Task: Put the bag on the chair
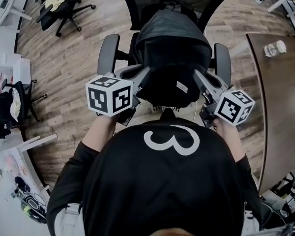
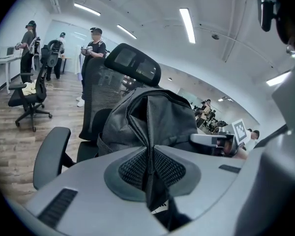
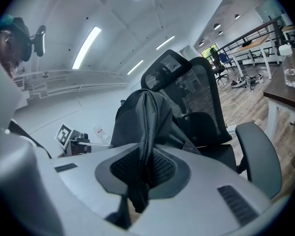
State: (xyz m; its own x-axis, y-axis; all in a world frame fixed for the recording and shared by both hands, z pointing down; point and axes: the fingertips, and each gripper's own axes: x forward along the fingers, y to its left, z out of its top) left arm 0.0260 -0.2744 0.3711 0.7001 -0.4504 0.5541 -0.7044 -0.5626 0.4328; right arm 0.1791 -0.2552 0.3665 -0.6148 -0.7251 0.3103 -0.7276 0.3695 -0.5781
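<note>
**Carrying step, bag over the seat.** The person stands facing the chair [image 1: 108,53] with the black bag [image 1: 173,53] held out ahead, one tool on each flank of it. The left claw [image 2: 150,171] is drawn narrow on a fold of the bag's fabric, which is pinched between its ribbed pads. The right claw [image 3: 141,170] is just as narrow and grips a fold or strap on the opposite side. The bag hangs between the two armrests, in front of the mesh backrest and above the seat pan. Whether its base already touches the seat cannot be told, since the bag itself hides the cushion.

The step in hand appears to be the final lowering. The next move would call for bringing both claws down together, so the bag stays level, until its weight rests on the seat. Both grips would then be released and the tools drawn back outward, clear of the armrests. Uneven release could tip the soft bag forward off the seat edge.
</note>
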